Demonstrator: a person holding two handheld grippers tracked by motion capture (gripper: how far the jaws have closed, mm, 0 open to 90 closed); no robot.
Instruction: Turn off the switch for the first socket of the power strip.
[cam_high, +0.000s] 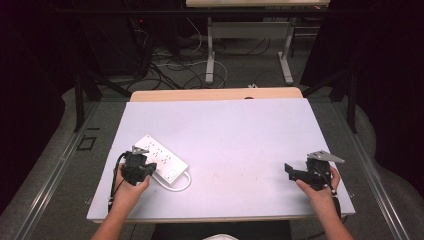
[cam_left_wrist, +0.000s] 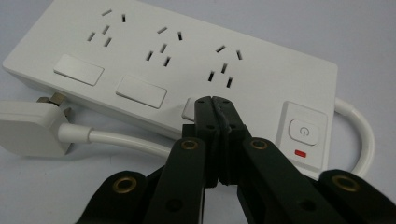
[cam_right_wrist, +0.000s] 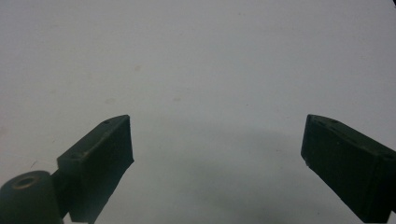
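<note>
Nearest to me are my two hands at the near edge of the table (cam_high: 240, 135), each one holding a tool. My left gripper (cam_left_wrist: 212, 100) has its jaws pressed together with nothing between them, and the tip comes down on the white power strip (cam_left_wrist: 187, 60), at the third rocker switch (cam_left_wrist: 188, 108) in the row along its near side. I think the tip touches this switch, but the jaws cover most of it, so I cannot say if it is pressed. The two other rocker switches to the left are flat and look untouched. At the right end of the strip the main power button (cam_left_wrist: 303, 129) has a small red mark under it.

My right gripper (cam_high: 300, 172) rests at the near right of the table, well apart from the strip, with its jaws wide apart and holding nothing.

The strip lies at the near left of the table, and its white plug (cam_left_wrist: 30, 128) lies loose beside it, in no socket. I judge the work is at an early stage: one switch is being addressed, and the rest remains.
</note>
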